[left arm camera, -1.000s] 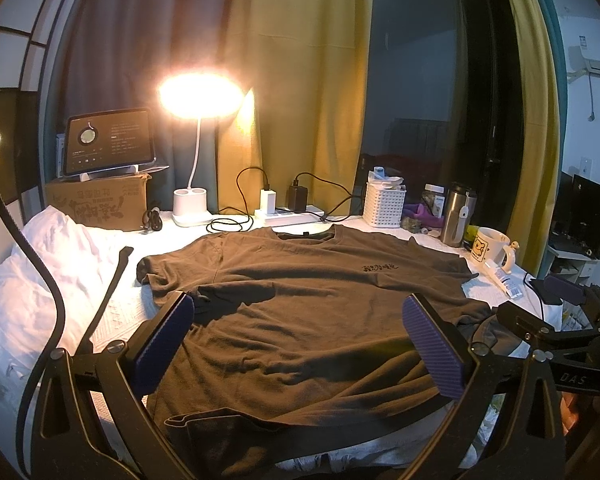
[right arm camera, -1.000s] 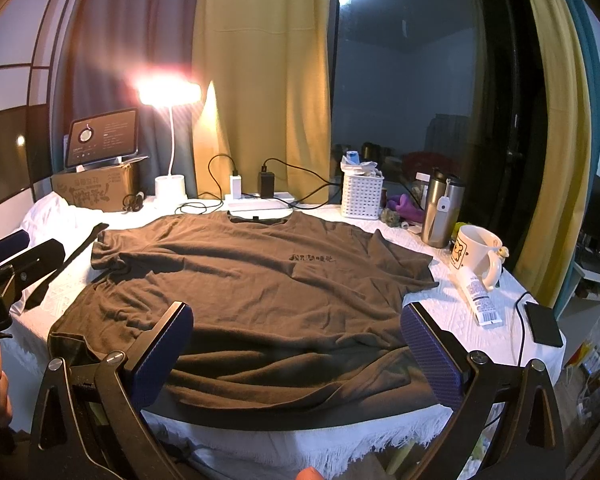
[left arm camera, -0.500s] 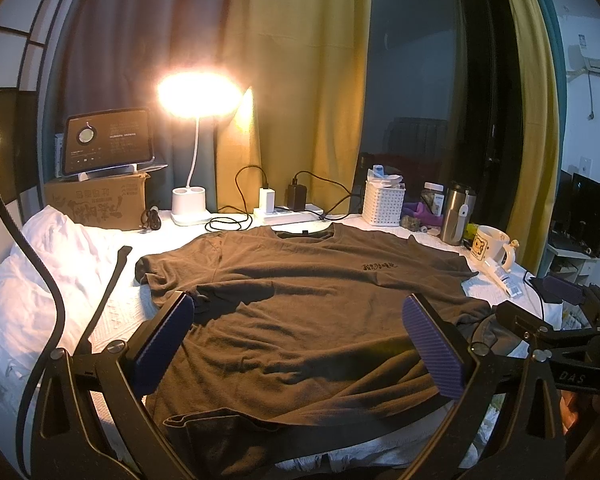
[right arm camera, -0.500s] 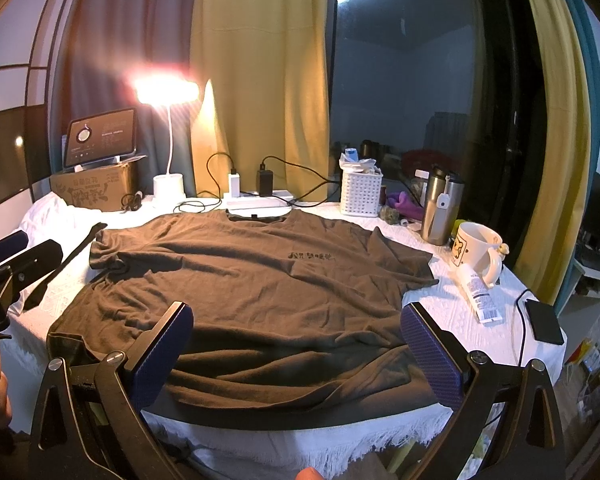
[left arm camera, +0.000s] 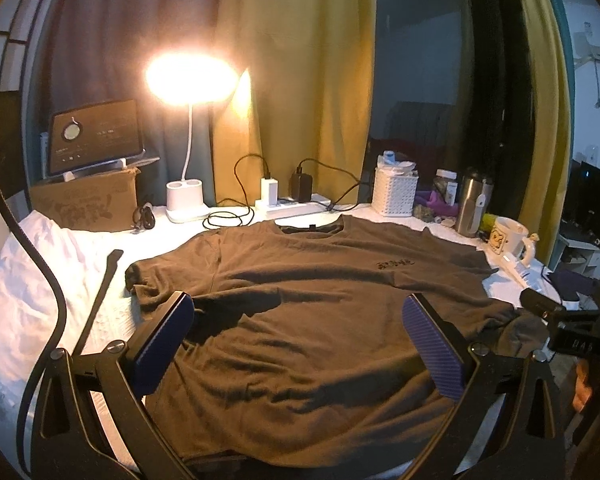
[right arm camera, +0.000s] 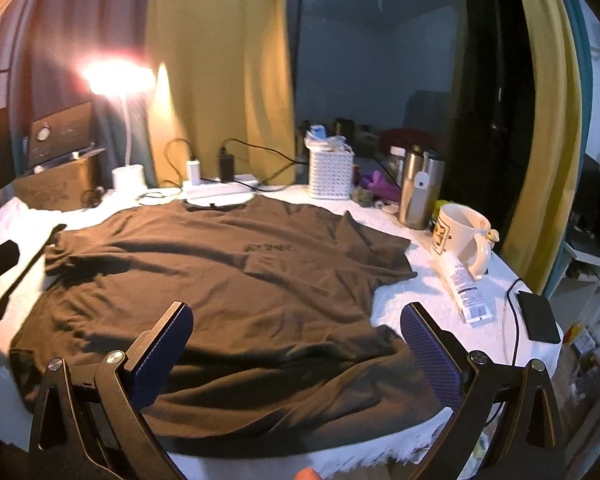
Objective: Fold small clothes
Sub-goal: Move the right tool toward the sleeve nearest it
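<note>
A brown T-shirt is lying spread flat, front up, on a white cloth-covered table; its collar is pointing toward the far edge and its hem is hanging slightly over the near edge. Small dark lettering is showing on the chest. The fabric is carrying shallow wrinkles across the body, and both sleeves are lying out to the sides.

The left gripper is hovering above the lower part of the shirt, jaws spread wide, blue ribbed pads facing each other with nothing between them. Whether the fingertips are touching the cloth cannot be told from this view.

The right gripper is hovering near the hem on the right side, jaws likewise spread wide and holding nothing. Its right pad is sitting over the bare tablecloth just beside the shirt's right edge. In the left wrist view the right gripper is also showing at the far right, close to the shirt's right lower corner, which is bunching up there.

Along the far edge a lit desk lamp is standing beside a power strip with chargers plugged in, and a tablet is sitting on a cardboard box. To the right a white basket, a steel tumbler and a white mug are standing apart from the shirt, with a tube lying beside the mug and a black phone near the table's right edge.
</note>
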Action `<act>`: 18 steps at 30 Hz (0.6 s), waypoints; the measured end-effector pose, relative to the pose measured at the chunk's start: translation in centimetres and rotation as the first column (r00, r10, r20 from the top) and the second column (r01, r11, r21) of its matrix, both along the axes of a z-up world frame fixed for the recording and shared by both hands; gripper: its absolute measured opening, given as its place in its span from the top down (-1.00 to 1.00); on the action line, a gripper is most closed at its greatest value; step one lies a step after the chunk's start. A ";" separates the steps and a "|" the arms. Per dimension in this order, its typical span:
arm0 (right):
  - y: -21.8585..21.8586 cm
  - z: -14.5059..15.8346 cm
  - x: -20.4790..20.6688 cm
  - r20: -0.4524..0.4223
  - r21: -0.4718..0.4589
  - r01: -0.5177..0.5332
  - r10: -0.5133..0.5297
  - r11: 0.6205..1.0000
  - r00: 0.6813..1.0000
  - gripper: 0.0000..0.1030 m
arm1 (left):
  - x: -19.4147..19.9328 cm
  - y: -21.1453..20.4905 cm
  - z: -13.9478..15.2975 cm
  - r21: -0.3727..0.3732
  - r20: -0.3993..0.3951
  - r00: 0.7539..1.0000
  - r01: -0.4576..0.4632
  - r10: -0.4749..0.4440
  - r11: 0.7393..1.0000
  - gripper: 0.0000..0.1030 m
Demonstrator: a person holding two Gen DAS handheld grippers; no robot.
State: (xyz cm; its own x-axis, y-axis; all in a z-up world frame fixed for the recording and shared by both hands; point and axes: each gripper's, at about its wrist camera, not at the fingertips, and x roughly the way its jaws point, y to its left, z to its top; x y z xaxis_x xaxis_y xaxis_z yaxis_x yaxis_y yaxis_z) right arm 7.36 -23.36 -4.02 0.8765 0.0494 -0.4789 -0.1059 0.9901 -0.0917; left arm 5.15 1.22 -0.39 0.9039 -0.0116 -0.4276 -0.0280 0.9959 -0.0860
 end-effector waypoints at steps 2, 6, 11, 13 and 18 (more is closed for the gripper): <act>-0.7 -0.1 1.5 -0.015 -0.003 0.013 -0.013 1.000 1.000 -1.00 | 1.4 0.2 -0.2 0.001 -0.018 1.000 0.000 0.000 1.000 -1.00; -1.6 -0.5 4.3 -0.043 -0.011 0.034 -0.035 0.999 0.998 -1.00 | 3.7 0.4 -0.3 0.006 -0.039 0.999 0.002 -0.002 1.000 -1.00; -2.6 -0.9 7.8 -0.078 -0.016 0.051 -0.052 0.999 0.996 -1.00 | 6.9 0.2 -0.6 0.013 -0.075 0.997 0.011 -0.010 1.000 -1.00; -2.8 -1.0 9.3 -0.089 -0.021 0.055 -0.056 0.998 0.994 -1.00 | 8.2 0.1 -0.8 0.010 -0.090 0.996 0.016 -0.015 1.000 -1.00; -3.6 -1.2 12.6 -0.115 -0.037 0.069 -0.073 0.997 0.991 -1.00 | 11.1 -0.2 -1.1 0.012 -0.123 0.992 0.025 -0.023 1.000 -1.00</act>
State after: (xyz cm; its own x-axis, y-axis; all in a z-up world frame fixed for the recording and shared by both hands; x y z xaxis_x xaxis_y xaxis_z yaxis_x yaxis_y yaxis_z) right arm 19.99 -26.93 -5.20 0.8158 -0.0283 -0.5776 -0.0471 0.9922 -0.1152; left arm 16.23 1.04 -1.50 0.8439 -0.0260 -0.5359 -0.0133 0.9975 -0.0695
